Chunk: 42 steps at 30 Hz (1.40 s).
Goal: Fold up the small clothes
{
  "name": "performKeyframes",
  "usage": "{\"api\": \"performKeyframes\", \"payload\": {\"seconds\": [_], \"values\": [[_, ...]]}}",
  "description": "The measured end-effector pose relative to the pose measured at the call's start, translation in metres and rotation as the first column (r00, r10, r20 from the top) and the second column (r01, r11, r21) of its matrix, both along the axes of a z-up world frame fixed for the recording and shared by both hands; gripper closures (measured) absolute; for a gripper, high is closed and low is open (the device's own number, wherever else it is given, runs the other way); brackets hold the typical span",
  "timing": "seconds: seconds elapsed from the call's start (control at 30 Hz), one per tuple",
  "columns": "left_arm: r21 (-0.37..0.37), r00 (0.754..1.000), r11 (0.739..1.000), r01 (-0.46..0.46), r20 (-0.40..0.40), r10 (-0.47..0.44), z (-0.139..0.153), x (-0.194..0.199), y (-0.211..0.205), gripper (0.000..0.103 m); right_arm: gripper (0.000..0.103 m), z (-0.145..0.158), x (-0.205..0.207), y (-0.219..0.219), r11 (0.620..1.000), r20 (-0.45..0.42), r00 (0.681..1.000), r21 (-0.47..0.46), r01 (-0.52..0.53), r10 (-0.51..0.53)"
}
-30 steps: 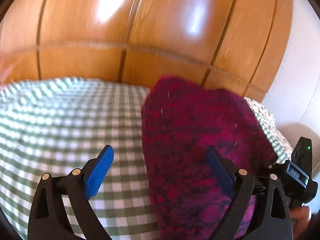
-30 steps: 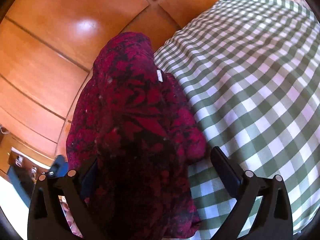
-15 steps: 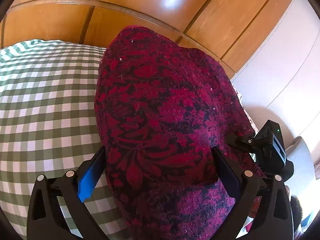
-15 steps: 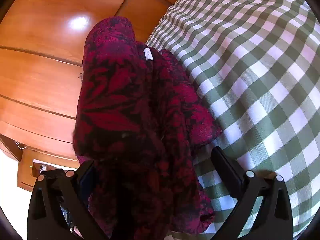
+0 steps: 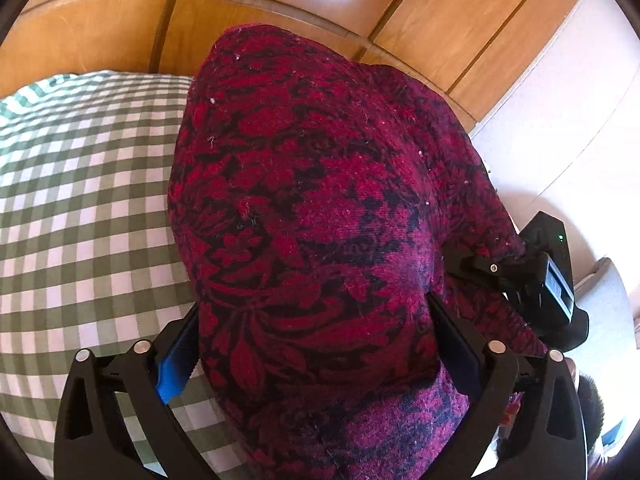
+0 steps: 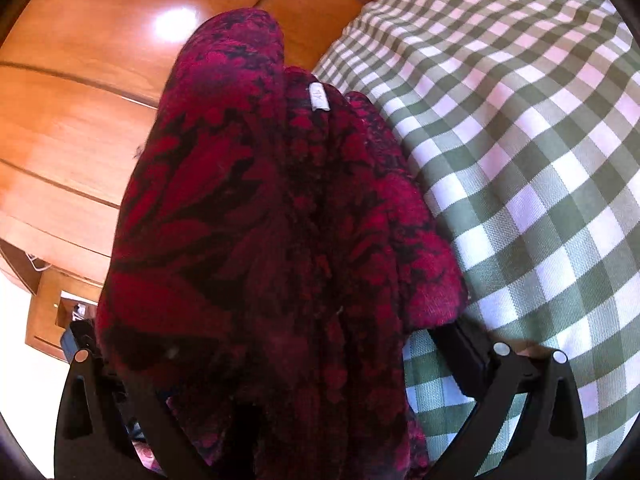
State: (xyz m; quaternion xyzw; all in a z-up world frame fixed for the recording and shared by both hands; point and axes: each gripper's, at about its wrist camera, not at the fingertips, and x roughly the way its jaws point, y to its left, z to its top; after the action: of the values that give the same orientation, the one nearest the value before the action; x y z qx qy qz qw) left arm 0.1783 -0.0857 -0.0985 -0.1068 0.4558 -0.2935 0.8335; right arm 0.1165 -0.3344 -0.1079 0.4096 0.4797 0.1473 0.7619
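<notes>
A crimson and black patterned knit garment (image 5: 320, 208) fills the middle of both views, bunched over the edge of a green and white checked cloth (image 5: 80, 208). In the left wrist view my left gripper (image 5: 312, 344) has its jaws wide apart with the folded garment lying between them. In the right wrist view my right gripper (image 6: 280, 344) also has wide jaws, and the garment (image 6: 272, 220) drapes between them; its left finger is hidden under the fabric. A small white label (image 6: 319, 96) shows on the garment. The other gripper (image 5: 536, 280) shows at the right of the left wrist view.
Polished wooden cupboard panels (image 5: 280, 4) stand behind the checked surface. A white wall (image 5: 580, 120) is at the right of the left wrist view. The checked cloth (image 6: 520, 160) stretches to the right in the right wrist view.
Both grippers have moved in on the garment, which now fills the space between their jaws. The left gripper's view has swung right, from the checked cloth toward the garment and the wall.
</notes>
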Motion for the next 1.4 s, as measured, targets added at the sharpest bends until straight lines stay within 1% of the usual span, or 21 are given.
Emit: {"api": "performKeyframes", "payload": {"seconds": [0.07,0.17,0.33,0.4,0.53,0.6,0.67,0.77,0.9,1.07,1.1,1.2,1.27,1.4], "values": [[0.019,0.999,1.000,0.004,0.032,-0.005,0.003,-0.005,-0.002,0.013,0.002,0.000,0.000,0.004,1.000,0.017,1.000,-0.016,-0.016,0.016],[0.040,0.997,0.999,0.013,0.077,-0.016,0.011,-0.018,-0.003,0.018,0.003,0.001,0.002,0.009,1.000,0.034,0.999,-0.018,-0.026,0.026],[0.072,0.989,0.997,0.027,0.141,-0.037,0.022,-0.039,-0.004,0.023,0.006,0.001,0.008,0.022,0.999,0.078,0.996,-0.007,-0.032,0.033],[0.083,0.984,0.996,0.030,0.171,-0.044,0.026,-0.045,-0.006,0.024,0.007,0.003,0.007,0.025,0.999,0.097,0.995,0.008,-0.032,0.031],[0.107,0.970,0.994,0.034,0.236,-0.058,0.039,-0.058,-0.004,0.025,0.011,-0.001,0.019,0.038,0.998,0.137,0.990,0.053,-0.034,0.026],[0.103,0.967,0.994,0.025,0.249,-0.050,0.044,-0.063,0.001,0.025,0.012,-0.003,0.023,0.046,0.996,0.149,0.989,0.080,-0.030,0.018],[0.099,0.966,0.995,0.014,0.257,-0.039,0.049,-0.066,0.007,0.025,0.012,-0.002,0.026,0.055,0.996,0.161,0.987,0.088,-0.034,0.020],[0.099,0.964,0.995,-0.003,0.266,-0.024,0.054,-0.077,0.018,0.025,0.013,0.000,0.032,0.070,0.995,0.185,0.982,0.077,-0.055,0.040],[0.081,0.966,0.996,-0.038,0.258,0.016,0.055,-0.084,0.037,0.025,0.014,0.005,0.039,0.092,0.994,0.206,0.975,0.048,-0.094,0.083],[0.061,0.965,0.995,-0.083,0.255,0.065,0.057,-0.100,0.060,0.025,0.014,0.010,0.049,0.132,0.989,0.237,0.962,0.026,-0.147,0.137],[0.059,0.964,0.994,-0.090,0.257,0.072,0.059,-0.104,0.063,0.025,0.018,0.013,0.048,0.138,0.986,0.253,0.956,0.032,-0.161,0.148],[0.050,0.960,0.993,-0.111,0.265,0.094,0.062,-0.112,0.073,0.025,0.018,0.019,0.058,0.161,0.981,0.270,0.944,-0.007,-0.194,0.188],[0.048,0.957,0.991,-0.129,0.269,0.111,0.062,-0.116,0.081,0.025,0.018,0.016,0.076,0.180,0.976,0.280,0.936,-0.036,-0.214,0.215],[0.062,0.951,0.984,-0.166,0.274,0.143,0.057,-0.106,0.092,0.025,0.019,0.009,0.102,0.204,0.969,0.287,0.926,-0.074,-0.236,0.247]]}}
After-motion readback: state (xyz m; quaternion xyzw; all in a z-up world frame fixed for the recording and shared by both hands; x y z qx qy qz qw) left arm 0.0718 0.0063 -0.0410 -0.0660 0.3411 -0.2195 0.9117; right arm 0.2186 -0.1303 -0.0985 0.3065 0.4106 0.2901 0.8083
